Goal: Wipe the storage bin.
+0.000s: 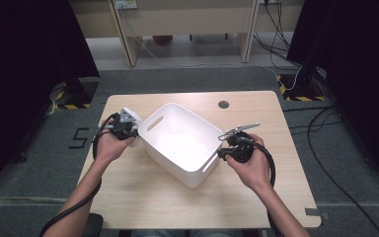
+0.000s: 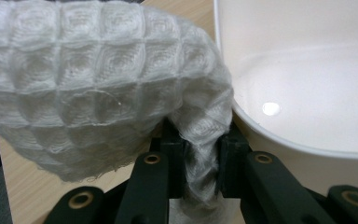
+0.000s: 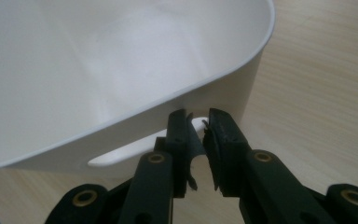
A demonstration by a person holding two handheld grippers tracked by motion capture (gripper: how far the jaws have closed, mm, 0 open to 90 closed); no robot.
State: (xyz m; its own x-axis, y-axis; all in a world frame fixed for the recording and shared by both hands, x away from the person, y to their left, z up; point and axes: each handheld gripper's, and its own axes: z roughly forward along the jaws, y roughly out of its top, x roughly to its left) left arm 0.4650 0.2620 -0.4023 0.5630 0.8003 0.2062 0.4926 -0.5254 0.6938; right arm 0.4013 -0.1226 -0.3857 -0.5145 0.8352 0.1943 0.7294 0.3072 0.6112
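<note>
A white plastic bin (image 1: 197, 117) stands askew in the middle of the wooden table (image 1: 143, 197). Just off its left end, my left gripper (image 1: 128, 129) is shut on a white waffle-weave cloth (image 1: 137, 121). In the left gripper view a twisted fold of the cloth (image 2: 98, 84) is pinched between the pads of that gripper (image 2: 200, 135), and the rest bulges above them beside the bin's rim (image 2: 279, 140). My right gripper (image 1: 223, 154) is at the bin's right end. Its jaws (image 3: 198, 119) stand nearly together, tips at the handle slot (image 3: 121, 156) below the rim (image 3: 191, 88), and I see nothing held.
The bin's inside is bare white. A round cable hole (image 1: 223, 104) sits near the table's far edge. Bare tabletop lies in front of the bin and to its right. Cables trail from both grippers over the near edge. Dark curtains hang on both sides.
</note>
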